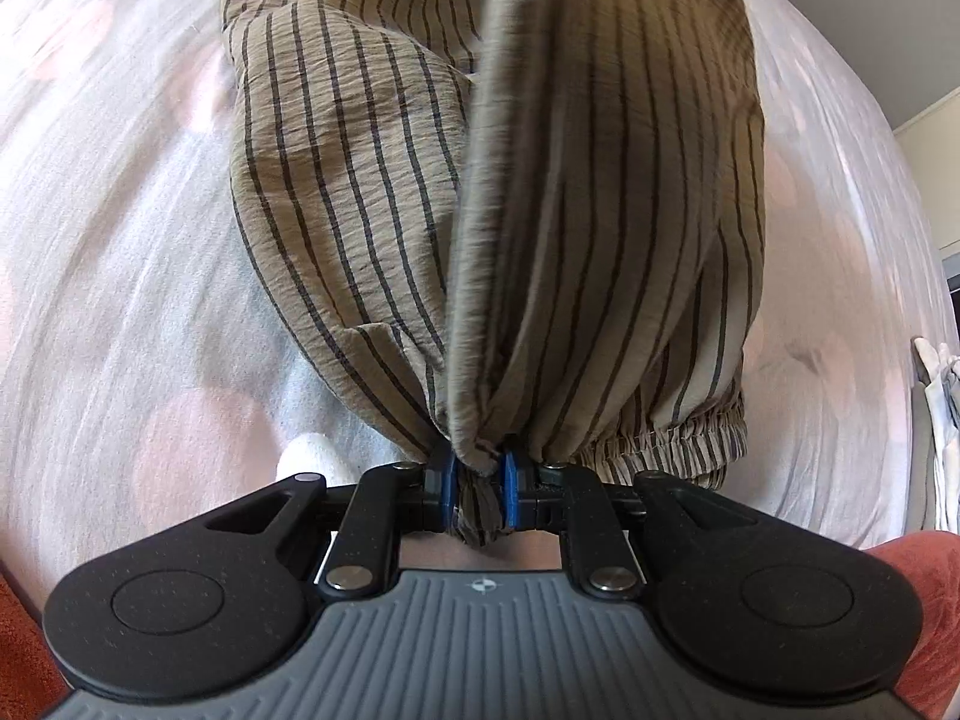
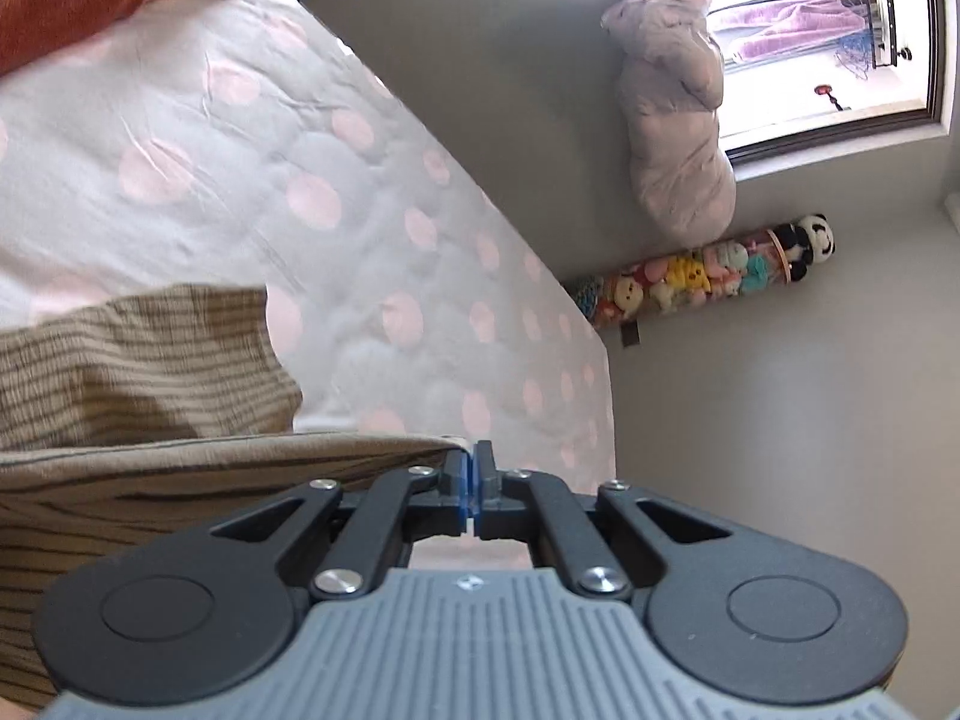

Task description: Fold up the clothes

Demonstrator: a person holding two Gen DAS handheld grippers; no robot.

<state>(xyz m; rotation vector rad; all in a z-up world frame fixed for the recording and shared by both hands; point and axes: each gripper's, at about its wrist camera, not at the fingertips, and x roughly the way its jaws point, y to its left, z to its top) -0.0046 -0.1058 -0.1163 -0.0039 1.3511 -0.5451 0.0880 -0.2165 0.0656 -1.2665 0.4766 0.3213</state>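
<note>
A pale quilted bedspread with pink polka dots [image 2: 336, 192] covers the bed below a grey wall. The left gripper [image 1: 480, 480] pinches the tan dark-striped crinkled garment [image 1: 372, 192]; the right gripper [image 2: 471, 480], pressed together, pinches its edge.

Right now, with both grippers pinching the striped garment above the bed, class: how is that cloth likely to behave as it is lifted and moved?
The striped garment is probably floppy: it bunches into a narrow wad in the left gripper and sags in folds. It looks thin and light, crinkling finely. Its edge at the right gripper is only a sliver, so it may slip out.
</note>
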